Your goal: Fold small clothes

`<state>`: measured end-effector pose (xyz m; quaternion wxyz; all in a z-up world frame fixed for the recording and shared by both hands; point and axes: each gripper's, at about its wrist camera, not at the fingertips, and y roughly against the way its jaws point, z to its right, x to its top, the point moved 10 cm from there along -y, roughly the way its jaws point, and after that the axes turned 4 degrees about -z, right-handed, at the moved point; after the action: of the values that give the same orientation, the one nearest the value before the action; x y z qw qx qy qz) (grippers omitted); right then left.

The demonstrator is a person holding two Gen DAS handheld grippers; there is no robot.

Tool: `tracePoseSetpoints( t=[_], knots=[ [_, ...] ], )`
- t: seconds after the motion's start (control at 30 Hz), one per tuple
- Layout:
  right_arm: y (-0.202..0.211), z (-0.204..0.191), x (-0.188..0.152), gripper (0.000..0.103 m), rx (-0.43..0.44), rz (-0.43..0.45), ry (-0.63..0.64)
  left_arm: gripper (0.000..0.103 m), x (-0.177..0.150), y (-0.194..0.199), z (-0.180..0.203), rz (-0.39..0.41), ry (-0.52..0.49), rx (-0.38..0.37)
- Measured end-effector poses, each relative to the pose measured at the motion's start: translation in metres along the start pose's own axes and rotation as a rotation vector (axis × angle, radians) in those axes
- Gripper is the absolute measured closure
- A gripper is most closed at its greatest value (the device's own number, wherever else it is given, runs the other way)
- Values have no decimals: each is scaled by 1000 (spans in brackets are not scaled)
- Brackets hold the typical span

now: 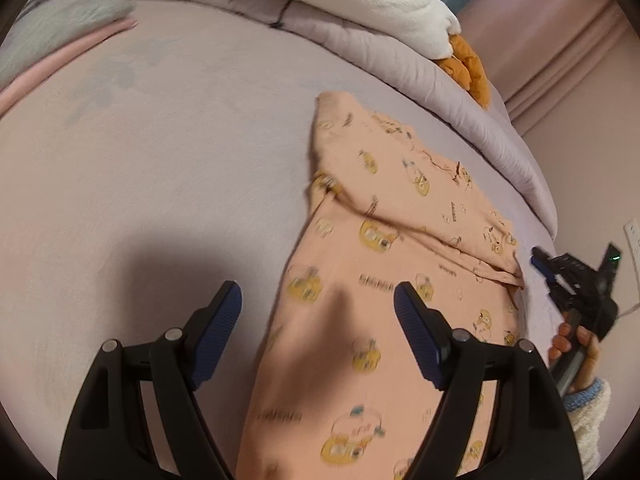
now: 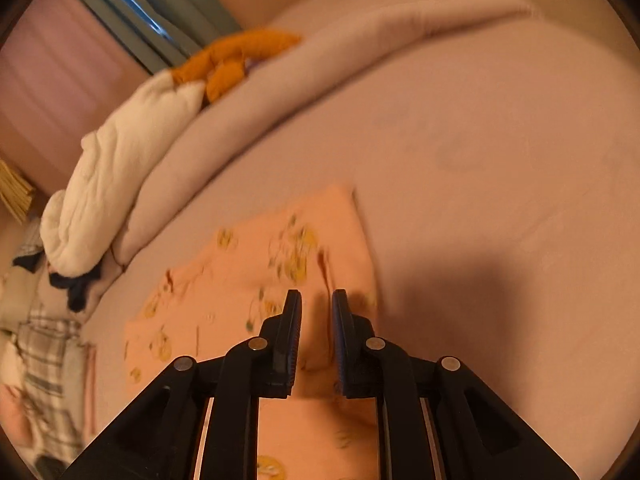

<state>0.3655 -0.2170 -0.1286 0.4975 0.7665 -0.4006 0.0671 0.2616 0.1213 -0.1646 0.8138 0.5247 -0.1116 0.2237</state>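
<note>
The peach printed garment (image 1: 400, 240) lies partly folded on the bed (image 1: 160, 160), beside a rolled quilt (image 1: 460, 112). The left tongs (image 1: 318, 320) hang wide and empty above its near part. The right tongs (image 2: 316, 320) stand narrow, with nothing between them. The folded flap looks loose; a careless brush from either tongs could drag it open. Both views are blurred, and the garment's near end is cut off.

text: dark printed words on peach garment (image 1: 400, 264), centre right of frame | legibility: blurred, unreadable | other text: none
</note>
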Motion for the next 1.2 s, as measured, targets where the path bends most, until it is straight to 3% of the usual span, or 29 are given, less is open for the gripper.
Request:
tracePoseSetpoints(
  t=[0.07, 0.17, 0.3, 0.4, 0.43, 0.57, 0.67, 0.77, 0.9, 0.97, 1.0, 1.07, 1.1, 1.13, 1.2],
  knots=[
    [1, -18, -1, 89, 57, -3, 72, 24, 15, -11, 12, 8, -44, 13],
    [-15, -48, -12, 89, 138, -85, 193, 26, 40, -36, 37, -10, -64, -48],
    [-42, -44, -14, 89, 65, -110, 251, 32, 59, -66, 60, -33, -123, -54],
    [-56, -17, -16, 90, 10, -154, 199, 40, 61, -92, 53, -87, -145, 12],
    [-59, -11, -17, 100, 16, -167, 187, 44, 61, -97, 48, -98, -145, 29],
    [-42, 0, -14, 102, 60, -166, 118, 44, 62, -87, 45, -103, -154, 24],
    [-21, -10, -29, 102, 134, -154, 156, 43, 45, -79, 41, -118, -208, 38],
    [-27, -2, -55, 102, 66, -223, 241, 43, 29, -69, 33, -120, -221, 48],
    [-10, 0, -68, 101, 74, -237, 228, 42, 11, -43, 26, -116, -193, 38],
    [9, 1, -79, 100, 108, -248, 214, 35, -5, -23, 23, -112, -174, 3],
    [21, 1, -85, 96, 123, -243, 222, 34, -14, -13, 19, -108, -166, -6],
    [39, 9, -96, 76, 131, -246, 234, 31, -27, 2, 14, -101, -147, -18],
    [48, 11, -102, 57, 137, -245, 233, 31, -36, 11, 9, -101, -131, -26],
    [55, 14, -106, 46, 146, -240, 224, 30, -44, 19, 3, -102, -106, -35],
    [72, 23, -119, 46, 166, -239, 208, 29, -59, 31, -8, -104, -56, -55]
  ],
)
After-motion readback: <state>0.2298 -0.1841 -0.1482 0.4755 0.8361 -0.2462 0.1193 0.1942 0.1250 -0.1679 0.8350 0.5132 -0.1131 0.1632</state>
